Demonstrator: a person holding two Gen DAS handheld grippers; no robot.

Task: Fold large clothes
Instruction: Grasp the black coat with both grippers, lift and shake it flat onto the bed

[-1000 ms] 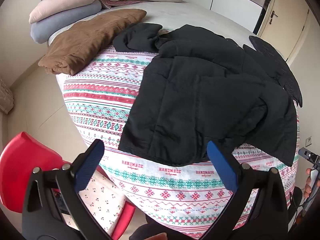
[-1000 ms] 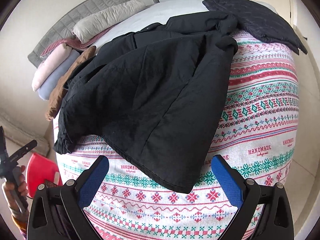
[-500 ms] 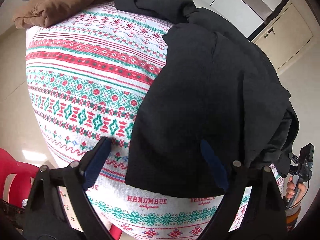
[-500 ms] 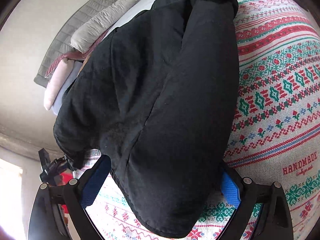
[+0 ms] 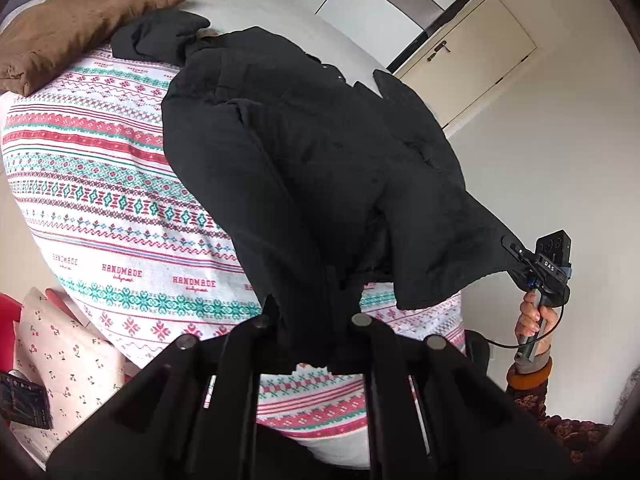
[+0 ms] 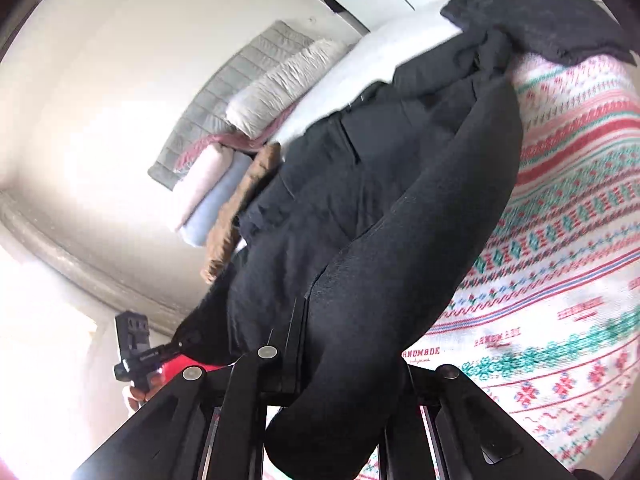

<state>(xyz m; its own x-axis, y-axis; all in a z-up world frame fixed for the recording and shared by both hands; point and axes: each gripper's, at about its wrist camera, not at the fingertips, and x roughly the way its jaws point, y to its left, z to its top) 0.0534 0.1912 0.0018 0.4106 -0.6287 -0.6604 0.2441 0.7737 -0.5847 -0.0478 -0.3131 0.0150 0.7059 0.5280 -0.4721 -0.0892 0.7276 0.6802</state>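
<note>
A large black padded jacket (image 5: 320, 160) lies across a bed with a patterned knit-print cover (image 5: 100, 184); its near hem is lifted off the bed. My left gripper (image 5: 308, 316) is closing tight on one hem corner, with fabric pinched between the jaws and hiding the pads. My right gripper (image 5: 520, 260) grips the other hem corner at the right, held by a hand (image 5: 532, 316). In the right wrist view the jacket (image 6: 400, 220) bulges over my right gripper (image 6: 316, 360), whose jaws are closing on the cloth. The left gripper (image 6: 176, 344) pulls its corner at lower left.
A folded brown garment (image 5: 72, 28) lies at the bed's far left. Folded pink and blue items (image 6: 208, 184) and pillows are stacked near the headboard. A dark quilted piece (image 6: 540, 20) lies beyond the jacket. A cherry-print cushion (image 5: 68, 360) on a red chair stands beside the bed.
Both grippers went from wide open over the hem to shut on it. The hem corners have come up off the bed and spread apart.
</note>
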